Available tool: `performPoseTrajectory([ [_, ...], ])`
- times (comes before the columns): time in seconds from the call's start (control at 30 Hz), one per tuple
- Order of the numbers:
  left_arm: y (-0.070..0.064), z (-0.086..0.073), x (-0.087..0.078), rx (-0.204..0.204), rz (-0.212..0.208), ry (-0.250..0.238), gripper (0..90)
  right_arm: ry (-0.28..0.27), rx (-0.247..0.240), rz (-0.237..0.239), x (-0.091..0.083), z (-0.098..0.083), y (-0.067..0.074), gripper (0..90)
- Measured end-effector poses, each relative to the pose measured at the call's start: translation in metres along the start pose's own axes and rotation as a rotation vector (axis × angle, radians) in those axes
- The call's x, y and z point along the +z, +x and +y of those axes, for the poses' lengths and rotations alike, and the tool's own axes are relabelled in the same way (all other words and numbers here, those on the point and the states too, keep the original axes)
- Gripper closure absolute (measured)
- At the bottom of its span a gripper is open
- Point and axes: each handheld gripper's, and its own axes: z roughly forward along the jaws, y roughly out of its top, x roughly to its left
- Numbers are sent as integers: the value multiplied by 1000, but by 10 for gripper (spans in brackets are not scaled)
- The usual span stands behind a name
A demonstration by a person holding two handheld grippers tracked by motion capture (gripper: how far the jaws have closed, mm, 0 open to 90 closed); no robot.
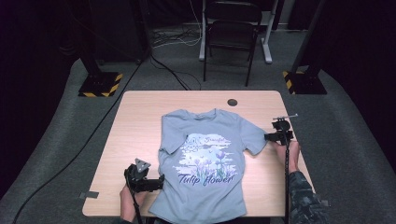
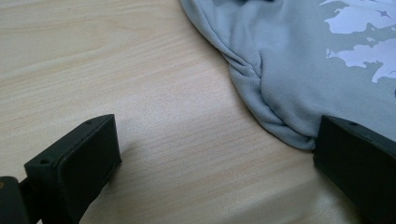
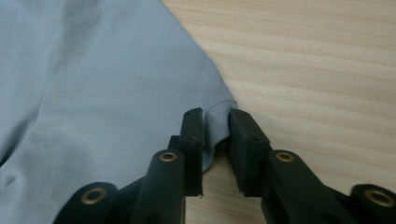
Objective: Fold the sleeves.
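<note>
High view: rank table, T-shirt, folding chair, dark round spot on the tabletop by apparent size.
1. table
2. T-shirt
3. folding chair, though it stands farther from the camera, so its true size is unsure
4. dark round spot

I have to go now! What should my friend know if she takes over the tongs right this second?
Right tongs: shut on the T-shirt's sleeve hem, at the table's right side.
Left tongs: open, low on the table beside the shirt's bunched left edge, one jaw touching the cloth, nothing gripped.
Shirt: flat, print up, collar away from the person, sleeves spread.
Done: one sleeve pinched.
Left: probably grip the left side, then fold; no fold shows yet.
</note>
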Motion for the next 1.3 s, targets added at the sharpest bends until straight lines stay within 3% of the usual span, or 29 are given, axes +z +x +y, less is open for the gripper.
performPoseTrajectory([
  [0.17,0,0,0,0,0,0,0,-13,-10,8,0,-1,3,842],
  [0.6,0,0,0,0,-1,-1,0,-70,-28,40,-16,3,11,849],
  [1.3,0,0,0,0,-1,-1,0,-126,-91,128,-33,22,46,857],
])
